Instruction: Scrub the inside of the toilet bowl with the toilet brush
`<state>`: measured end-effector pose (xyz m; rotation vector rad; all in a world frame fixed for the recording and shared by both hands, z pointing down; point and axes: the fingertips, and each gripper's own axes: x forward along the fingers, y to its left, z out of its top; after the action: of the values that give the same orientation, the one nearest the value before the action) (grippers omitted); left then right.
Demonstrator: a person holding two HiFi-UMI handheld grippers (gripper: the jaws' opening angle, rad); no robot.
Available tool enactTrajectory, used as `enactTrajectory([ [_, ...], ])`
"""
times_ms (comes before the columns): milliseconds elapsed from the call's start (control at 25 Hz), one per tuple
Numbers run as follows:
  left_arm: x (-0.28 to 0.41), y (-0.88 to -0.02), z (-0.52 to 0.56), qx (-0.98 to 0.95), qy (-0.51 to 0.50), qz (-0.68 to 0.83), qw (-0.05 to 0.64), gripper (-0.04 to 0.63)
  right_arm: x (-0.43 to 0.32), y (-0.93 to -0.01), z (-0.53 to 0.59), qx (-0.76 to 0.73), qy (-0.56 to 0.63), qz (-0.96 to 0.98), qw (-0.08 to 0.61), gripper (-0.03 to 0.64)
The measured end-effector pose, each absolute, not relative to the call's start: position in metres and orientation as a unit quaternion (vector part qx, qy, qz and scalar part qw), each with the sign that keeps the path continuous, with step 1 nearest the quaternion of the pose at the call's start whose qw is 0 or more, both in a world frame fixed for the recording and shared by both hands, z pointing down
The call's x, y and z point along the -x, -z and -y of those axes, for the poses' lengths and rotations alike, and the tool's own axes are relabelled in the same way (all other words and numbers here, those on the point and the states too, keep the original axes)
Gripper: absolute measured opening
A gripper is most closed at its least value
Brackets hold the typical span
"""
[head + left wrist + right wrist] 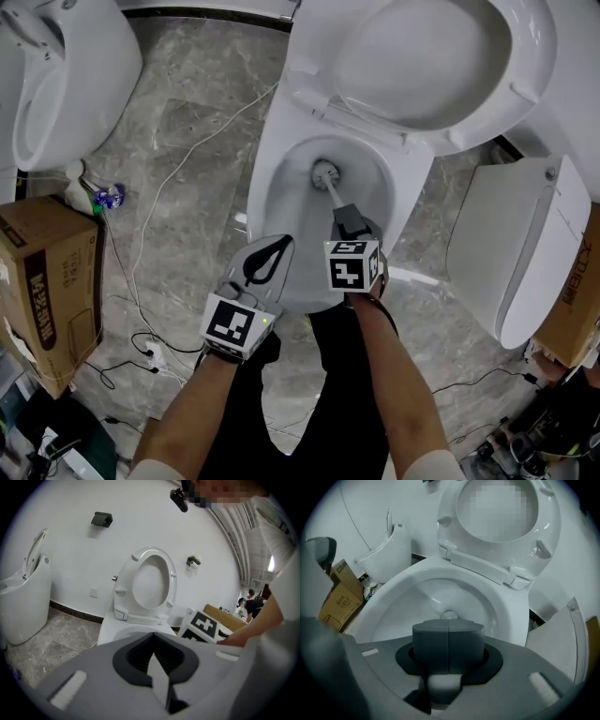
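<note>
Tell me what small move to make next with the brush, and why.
Probably sweep the toilet brush up the side wall of the toilet bowl. The right gripper is shut on its handle, and its head sits at the bowl's bottom by the outlet, so the walls look like the next area. The left gripper is shut, holding nothing.

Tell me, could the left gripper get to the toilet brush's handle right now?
Probably yes: the left gripper hangs over the bowl rim beside the handle with nothing between, though its jaws are shut and the right gripper holds it.
</note>
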<state>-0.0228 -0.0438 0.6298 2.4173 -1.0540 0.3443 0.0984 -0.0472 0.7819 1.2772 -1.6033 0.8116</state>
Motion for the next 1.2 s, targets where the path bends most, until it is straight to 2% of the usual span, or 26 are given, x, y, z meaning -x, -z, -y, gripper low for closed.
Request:
enactTrajectory([
  [760, 0.023, -0.655, 0.061, -0.879, -0.120, 0.395, 0.240, 0.005, -0.089, -0.833, 0.067, -0.504, -0.277, 0.639, 0.511, 0.161],
  [1200, 0.020, -0.634, 0.055, -0.876, -0.123, 0.394, 0.249, 0.005, -0.094, -0.807, 0.052, -0.499, -0.293, 0.640, 0.505, 0.161],
])
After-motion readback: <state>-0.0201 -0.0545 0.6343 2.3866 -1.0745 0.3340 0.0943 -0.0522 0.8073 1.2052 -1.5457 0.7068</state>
